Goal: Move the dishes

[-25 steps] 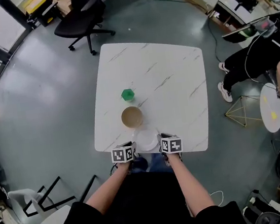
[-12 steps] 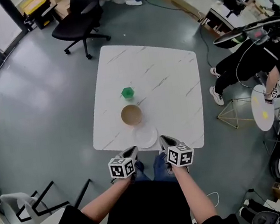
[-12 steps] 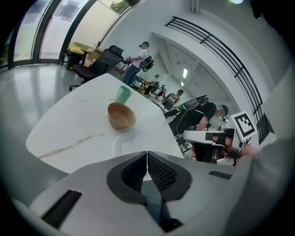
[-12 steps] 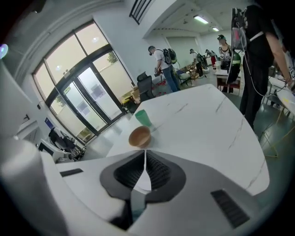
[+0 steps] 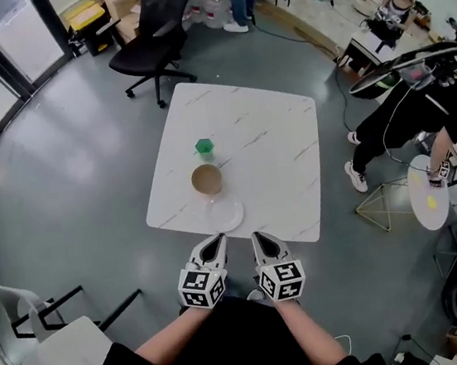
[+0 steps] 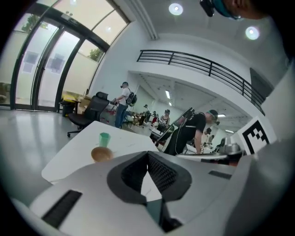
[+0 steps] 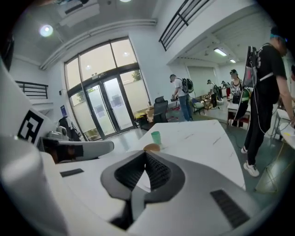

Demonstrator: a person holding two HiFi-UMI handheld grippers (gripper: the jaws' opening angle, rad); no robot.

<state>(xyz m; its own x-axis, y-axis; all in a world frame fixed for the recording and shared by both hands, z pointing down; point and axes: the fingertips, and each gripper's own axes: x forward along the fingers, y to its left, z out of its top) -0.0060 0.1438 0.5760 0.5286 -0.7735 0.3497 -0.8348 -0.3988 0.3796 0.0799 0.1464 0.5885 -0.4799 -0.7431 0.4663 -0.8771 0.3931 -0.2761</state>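
Note:
On the white marble table [image 5: 267, 156] stand a green cup [image 5: 204, 146], a brown bowl [image 5: 206, 179] and a white plate [image 5: 225, 215], in a row toward the near edge. Both grippers hover off the table, just short of its near edge. My left gripper [image 5: 217, 241] is shut and empty; its view shows the green cup [image 6: 104, 138] and the bowl [image 6: 101, 154] ahead. My right gripper [image 5: 258, 239] is also shut with nothing in it, and the green cup [image 7: 156, 137] and the bowl [image 7: 151, 148] lie beyond its tips.
A black office chair [image 5: 154, 29] stands past the table's far side. A person in black [image 5: 419, 110] bends over a small round table [image 5: 425, 181] at the right, next to a gold wire stand [image 5: 385, 194]. A white chair [image 5: 31, 329] is at lower left.
Both grippers drew back from beside the plate to off the table's near edge. The head view pulled away, so the table looks farther.

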